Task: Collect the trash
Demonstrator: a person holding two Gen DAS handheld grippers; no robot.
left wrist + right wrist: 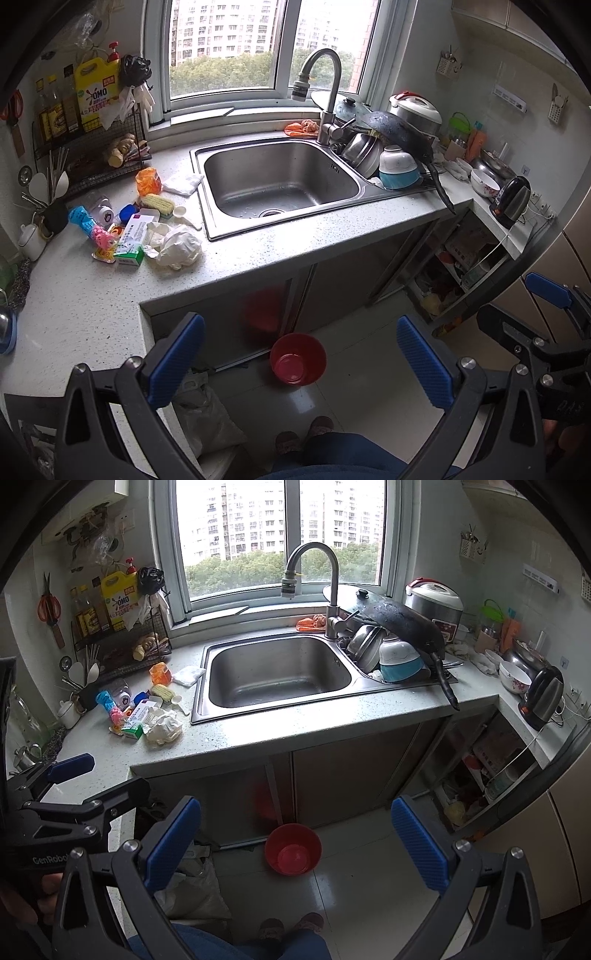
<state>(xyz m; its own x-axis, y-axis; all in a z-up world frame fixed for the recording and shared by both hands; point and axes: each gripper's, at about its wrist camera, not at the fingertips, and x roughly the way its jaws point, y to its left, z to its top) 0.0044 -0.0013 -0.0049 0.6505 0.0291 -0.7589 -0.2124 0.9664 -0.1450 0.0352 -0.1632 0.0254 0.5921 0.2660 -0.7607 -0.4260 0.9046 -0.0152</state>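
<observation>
The speckled grey-white stone counter [258, 254] carries a brushed silver steel sink [280, 184]. Beside it lie a crumpled cream-white glove wad [177, 245], a white and green cardboard box [131, 240], an orange crinkled plastic bag [148, 181], a pink wrapper [101, 236] and a cyan printed packet [82, 218]. A red plastic basin [297, 358] sits on the pale glossy floor tiles [369, 387]. A yellow detergent jug [96, 92] has a red pump. Both tools have black frames with ribbed blue pads [177, 360].
</observation>
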